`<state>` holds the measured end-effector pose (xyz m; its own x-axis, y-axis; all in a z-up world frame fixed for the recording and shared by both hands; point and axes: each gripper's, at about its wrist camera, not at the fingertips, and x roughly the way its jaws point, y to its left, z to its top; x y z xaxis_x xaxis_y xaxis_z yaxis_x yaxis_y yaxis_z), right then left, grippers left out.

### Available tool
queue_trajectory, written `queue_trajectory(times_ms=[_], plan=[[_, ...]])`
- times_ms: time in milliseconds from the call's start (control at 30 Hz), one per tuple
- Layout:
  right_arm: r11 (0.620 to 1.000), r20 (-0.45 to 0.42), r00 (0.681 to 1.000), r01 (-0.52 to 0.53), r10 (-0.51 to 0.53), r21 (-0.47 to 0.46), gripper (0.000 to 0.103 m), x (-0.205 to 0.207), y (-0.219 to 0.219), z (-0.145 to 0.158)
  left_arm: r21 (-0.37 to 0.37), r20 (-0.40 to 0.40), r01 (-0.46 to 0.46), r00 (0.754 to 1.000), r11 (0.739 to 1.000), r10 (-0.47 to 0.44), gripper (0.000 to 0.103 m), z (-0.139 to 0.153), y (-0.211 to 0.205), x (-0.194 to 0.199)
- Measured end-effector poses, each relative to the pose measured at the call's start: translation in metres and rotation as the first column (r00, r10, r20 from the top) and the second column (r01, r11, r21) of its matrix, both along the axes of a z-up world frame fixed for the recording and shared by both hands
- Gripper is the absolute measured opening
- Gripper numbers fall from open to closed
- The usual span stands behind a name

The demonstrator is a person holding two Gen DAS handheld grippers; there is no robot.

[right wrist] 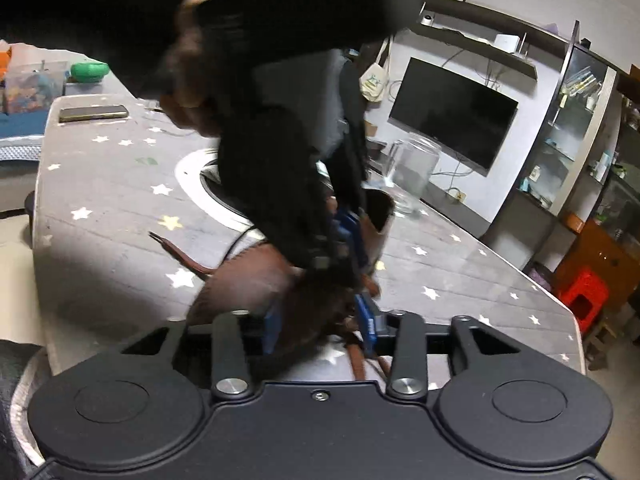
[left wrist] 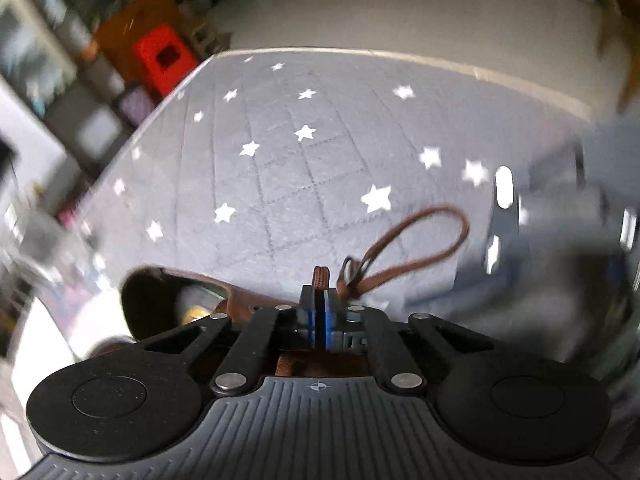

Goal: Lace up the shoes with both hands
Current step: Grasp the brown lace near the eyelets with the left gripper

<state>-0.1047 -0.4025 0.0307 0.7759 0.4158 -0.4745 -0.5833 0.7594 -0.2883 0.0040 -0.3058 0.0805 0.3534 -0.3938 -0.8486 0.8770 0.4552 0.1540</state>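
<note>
My left gripper (left wrist: 320,300) is shut on a short fold of the brown lace (left wrist: 320,276). A loop of that lace (left wrist: 424,236) arches to the right above the starred cloth. The brown shoe (left wrist: 160,304) shows its dark opening at the lower left. The right wrist view has the shoe (right wrist: 240,280) directly ahead, blurred, with a lace end (right wrist: 180,256) trailing left. My right gripper (right wrist: 320,312) is open, its blue fingers (right wrist: 370,320) apart over the shoe's laced top. The left gripper (right wrist: 340,240) comes down from above, held by a dark-sleeved hand.
The table (right wrist: 100,208) wears a grey cloth with white stars. On it lie a phone (right wrist: 94,113), a glass jar (right wrist: 412,176) and a white ring with a dark centre (right wrist: 192,184). A red stool (right wrist: 584,292) stands beyond the table's right edge.
</note>
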Motion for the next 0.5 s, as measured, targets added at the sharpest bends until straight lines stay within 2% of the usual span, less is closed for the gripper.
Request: queue_trajectory(times_ms=[100, 200, 500], plan=[[0.998, -0.042, 0.999, -0.003, 0.006, 0.07, 0.044, 0.009, 0.01, 0.0, -0.057, -0.093, -0.057, 0.994, 0.997, 0.051, 0.003, 0.005, 0.004, 0.011], [0.995, -0.054, 0.999, -0.002, 0.007, 0.104, 0.047, 0.011, 0.02, -0.004, -0.076, -0.104, -0.047, 0.994, 0.996, 0.039, 0.001, 0.009, 0.005, 0.011], [0.98, -0.071, 0.997, 0.035, -0.022, 0.196, 0.047, 0.032, 0.029, -0.003, -0.132, -0.138, -0.021, 0.99, 0.991, 0.002, 0.0, 0.022, 0.008, 0.01]])
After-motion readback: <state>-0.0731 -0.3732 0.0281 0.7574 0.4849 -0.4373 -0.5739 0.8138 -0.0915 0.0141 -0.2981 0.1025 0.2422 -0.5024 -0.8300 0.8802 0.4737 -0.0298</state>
